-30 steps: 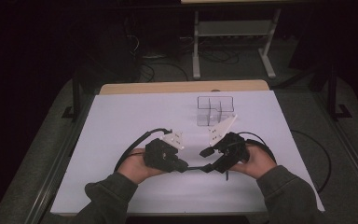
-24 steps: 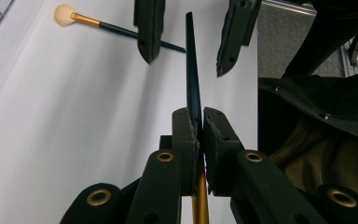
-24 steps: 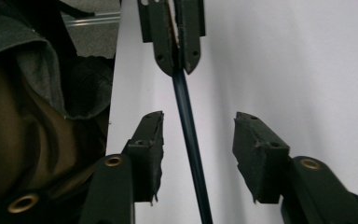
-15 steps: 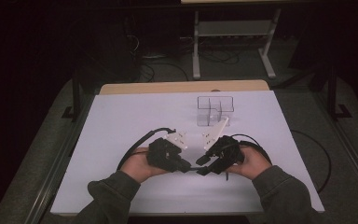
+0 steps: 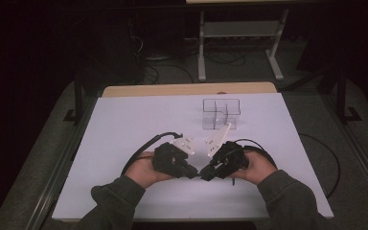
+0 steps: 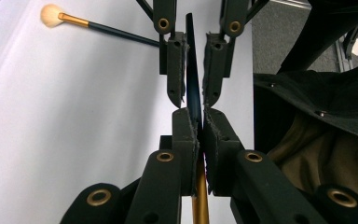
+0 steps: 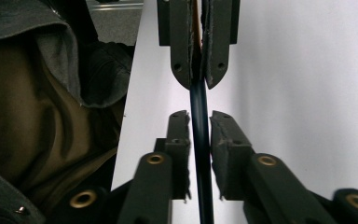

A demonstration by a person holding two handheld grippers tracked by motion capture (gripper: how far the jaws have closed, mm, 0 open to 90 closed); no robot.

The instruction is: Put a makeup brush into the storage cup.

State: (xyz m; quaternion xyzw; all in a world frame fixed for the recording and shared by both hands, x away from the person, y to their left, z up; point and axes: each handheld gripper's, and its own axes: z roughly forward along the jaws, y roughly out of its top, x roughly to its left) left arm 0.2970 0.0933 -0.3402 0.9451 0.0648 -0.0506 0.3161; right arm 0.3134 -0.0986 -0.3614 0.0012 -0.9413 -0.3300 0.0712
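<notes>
A makeup brush with a dark blue handle (image 6: 193,88) and a gold ferrule (image 6: 199,205) spans between my two grippers, which point at each other tip to tip near the table's front edge. My left gripper (image 6: 199,114) (image 5: 194,173) is shut on the brush at the ferrule end. My right gripper (image 7: 199,116) (image 5: 207,173) has just been closing, and its pads now press on the dark handle (image 7: 200,154) between them. In the right gripper view the left gripper (image 7: 198,84) clamps the handle just beyond. The brush head is hidden.
A second brush (image 6: 112,30) with a pale fluffy tip lies on the white table cover (image 5: 139,120). A clear compartmented organizer (image 5: 220,114) stands toward the back, beyond the grippers. Black cables trail from both grippers. A sleeve (image 7: 37,116) is close by.
The right gripper's jaws have closed from wide apart onto the brush handle. The right hand edged slightly down toward the left one. The left gripper kept its grip and stayed still.
</notes>
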